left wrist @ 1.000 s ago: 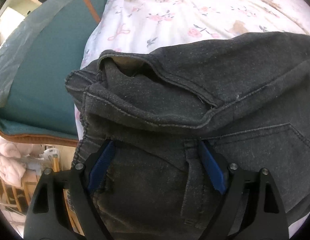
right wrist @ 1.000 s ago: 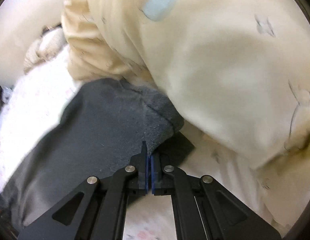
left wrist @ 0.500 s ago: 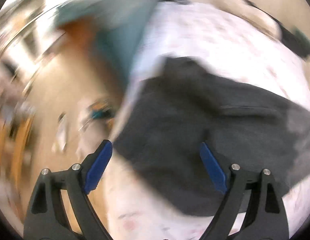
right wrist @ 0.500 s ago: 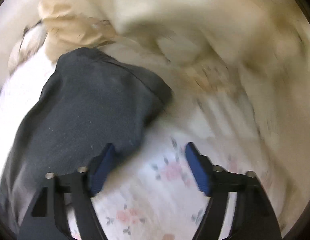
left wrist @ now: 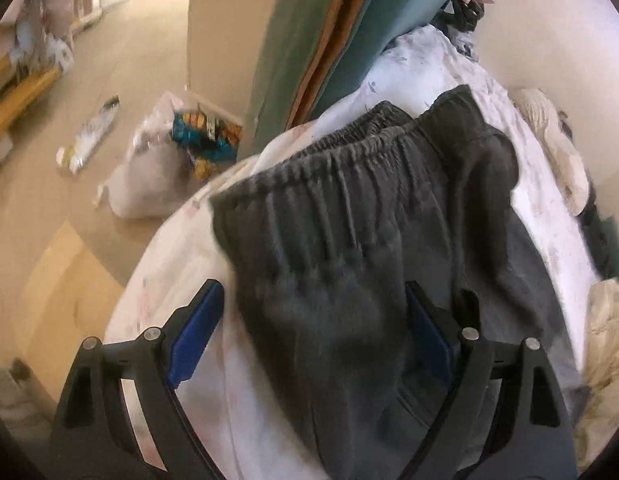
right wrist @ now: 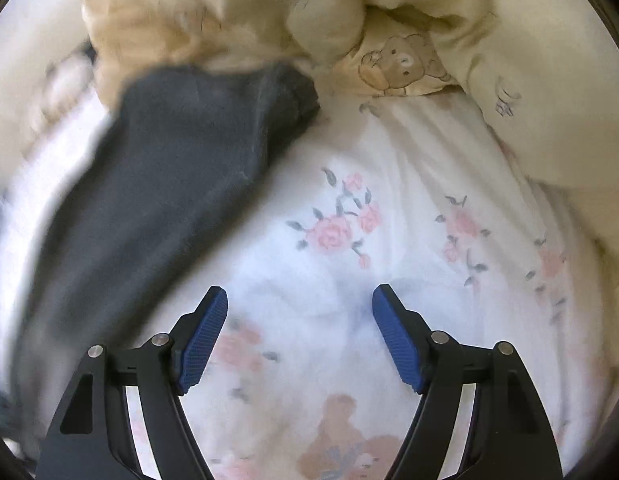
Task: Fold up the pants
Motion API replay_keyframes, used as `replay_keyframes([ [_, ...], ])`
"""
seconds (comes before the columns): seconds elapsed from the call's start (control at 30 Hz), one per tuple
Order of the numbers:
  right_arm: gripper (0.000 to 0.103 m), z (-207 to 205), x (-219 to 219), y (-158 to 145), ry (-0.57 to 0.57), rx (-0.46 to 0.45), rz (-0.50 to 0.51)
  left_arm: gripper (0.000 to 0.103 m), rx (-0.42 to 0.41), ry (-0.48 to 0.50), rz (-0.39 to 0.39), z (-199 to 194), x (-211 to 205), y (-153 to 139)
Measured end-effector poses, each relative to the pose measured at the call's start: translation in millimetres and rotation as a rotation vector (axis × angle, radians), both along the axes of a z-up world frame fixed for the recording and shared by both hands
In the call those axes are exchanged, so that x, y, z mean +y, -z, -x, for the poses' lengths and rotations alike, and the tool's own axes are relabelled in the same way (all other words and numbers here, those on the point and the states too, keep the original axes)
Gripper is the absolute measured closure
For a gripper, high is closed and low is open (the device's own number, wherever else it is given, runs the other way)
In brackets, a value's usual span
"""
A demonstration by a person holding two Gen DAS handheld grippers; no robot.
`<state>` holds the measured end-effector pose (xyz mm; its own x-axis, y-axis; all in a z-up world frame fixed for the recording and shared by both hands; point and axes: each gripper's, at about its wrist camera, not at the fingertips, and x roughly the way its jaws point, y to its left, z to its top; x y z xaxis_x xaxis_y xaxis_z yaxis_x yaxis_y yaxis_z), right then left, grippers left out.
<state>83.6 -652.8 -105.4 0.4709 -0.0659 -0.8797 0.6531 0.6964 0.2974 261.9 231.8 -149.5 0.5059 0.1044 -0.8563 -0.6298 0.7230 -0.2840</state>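
Dark grey pants [left wrist: 369, 248] lie on a white floral bedsheet [left wrist: 181, 264], the gathered elastic waistband [left wrist: 333, 152] toward the bed's edge. My left gripper [left wrist: 313, 320] is open, its jaws either side of the cloth below the waistband, holding nothing. In the right wrist view a pant leg end [right wrist: 181, 152] lies at upper left on the sheet [right wrist: 389, 208]. My right gripper [right wrist: 299, 320] is open and empty over bare sheet, to the right of the leg.
A cream teddy-print quilt [right wrist: 409, 40] is bunched beyond the leg end. A teal and orange mattress [left wrist: 341, 32] leans by the bed. A white plastic bag [left wrist: 161, 168] and litter lie on the floor [left wrist: 69, 200] past the bed's edge.
My right gripper opened, let go of the pant leg and moved back to the right. My left gripper stayed open and swung round to the waistband side of the pants.
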Motion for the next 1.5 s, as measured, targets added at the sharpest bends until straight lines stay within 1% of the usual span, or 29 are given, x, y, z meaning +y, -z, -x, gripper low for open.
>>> replay_keyframes([
  [0.07,0.026,9.6,-7.3,4.8,-0.002,-0.172,-0.156,0.025,0.042,0.058,-0.082,-14.2,-9.3,10.2],
  [0.13,0.026,21.4,-14.9,17.1,0.014,-0.259,-0.257,0.025,0.002,0.045,-0.074,-13.2,-9.4,13.0],
  [0.23,0.026,23.0,-24.6,19.3,0.012,-0.299,-0.264,0.028,-0.052,0.036,-0.054,-10.7,1.6,12.8],
  [0.27,0.026,21.8,-27.3,20.2,0.009,-0.302,-0.262,0.028,-0.051,0.042,-0.078,-11.8,0.9,11.5],
  [0.33,0.026,11.8,-33.7,24.4,0.007,-0.303,-0.247,0.028,-0.023,0.070,-0.211,-16.6,-15.8,7.6],
  [0.37,0.025,9.6,-33.9,25.0,0.004,-0.298,-0.234,0.031,-0.017,0.078,-0.266,-18.1,-23.9,4.8],
  [0.4,0.024,2.2,-33.3,25.2,0.001,-0.292,-0.211,0.040,-0.016,0.077,-0.291,-19.5,-29.7,2.9],
  [0.43,0.024,-12.7,-33.9,24.6,0.003,-0.287,-0.193,0.046,-0.025,0.076,-0.282,-20.4,-32.4,1.8],
  [0.47,0.024,-35.5,-34.1,28.1,0.002,-0.283,-0.184,0.055,-0.026,0.077,-0.272,-21.9,-35.0,0.5],
  [0.5,0.023,-46.8,-33.3,28.3,-0.003,-0.283,-0.175,0.061,-0.022,0.074,-0.271,-23.4,-37.1,-1.6],
  [0.53,0.023,-47.7,-32.2,27.1,-0.007,-0.284,-0.170,0.065,-0.024,0.074,-0.274,-24.1,-39.0,-3.3],
  [0.57,0.023,-57.9,-33.3,28.3,-0.020,-0.288,-0.161,0.075,-0.024,0.080,-0.277,-25.8,-39.2,-2.7],
  [0.6,0.025,-68.8,-32.7,30.4,-0.051,-0.285,-0.141,0.084,-0.028,0.100,-0.293,-27.4,-43.8,-3.5],
  [0.63,0.026,-80.1,-28.4,30.8,-0.090,-0.257,-0.089,0.085,-0.011,0.125,-0.331,-30.7,-47.6,-1.8],
  [0.67,0.034,-90.4,-24.0,29.7,-0.117,-0.235,-0.041,0.088,0.000,0.141,-0.376,-31.1,-52.4,-3.0],
  [0.7,0.055,-98.3,-22.5,29.0,-0.123,-0.221,-0.006,0.093,-0.003,0.138,-0.375,-30.2,-52.4,-4.5],
  [0.73,0.072,-103.7,-24.7,28.8,-0.109,-0.218,-0.006,0.093,-0.009,0.125,-0.362,-28.6,-49.8,-6.6],
  [0.77,0.094,-103.2,-31.5,29.4,-0.068,-0.241,-0.046,0.095,-0.021,0.113,-0.341,-25.7,-46.3,-10.4],
  [0.8,0.095,-102.9,-35.3,30.1,-0.049,-0.261,-0.095,0.096,-0.026,0.109,-0.334,-23.3,-43.9,-16.2],
  [0.9,0.095,-105.6,-27.6,10.0,-0.066,-0.307,-0.055,0.096,-0.045,0.133,-0.341,-19.3,-41.2,-32.7],
  [0.97,0.096,-104.1,-25.0,-4.3,-0.073,-0.336,-0.052,0.096,-0.032,0.126,-0.383,-16.2,-40.6,-42.1],
  [1.03,0.096,-108.6,-15.2,-19.5,-0.107,-0.284,0.034,0.097,-0.031,0.128,-0.381,-15.0,-39.9,-50.2],
  [1.07,0.096,-109.2,-14.5,-22.9,-0.107,-0.275,0.034,0.097,-0.040,0.128,-0.370,-13.0,-39.8,-57.0],
  [1.13,0.097,-106.3,-17.7,-38.2,-0.086,-0.292,0.008,0.097,-0.072,0.143,-0.388,-8.3,-41.7,-75.0],
  [1.2,0.097,-106.8,-13.7,-56.0,-0.100,-0.293,0.033,0.097,-0.083,0.155,-0.383,-7.1,-42.3,-91.5],
  [1.27,0.097,-111.5,-8.7,-65.8,-0.122,-0.263,0.073,0.097,-0.077,0.154,-0.349,-5.6,-38.5,-102.0],
  [1.33,0.097,-111.0,-13.3,-69.2,-0.103,-0.241,0.034,0.097,-0.095,0.149,-0.270,-0.5,-29.1,-114.2],
  [1.47,0.097,-101.1,-12.5,-82.9,-0.089,-0.244,0.003,0.097,-0.129,0.123,-0.184,10.4,-14.1,-128.9],
  [1.5,0.097,-96.8,-13.1,-86.3,-0.086,-0.246,-0.004,0.097,-0.139,0.125,-0.185,15.1,-13.0,-132.5],
])
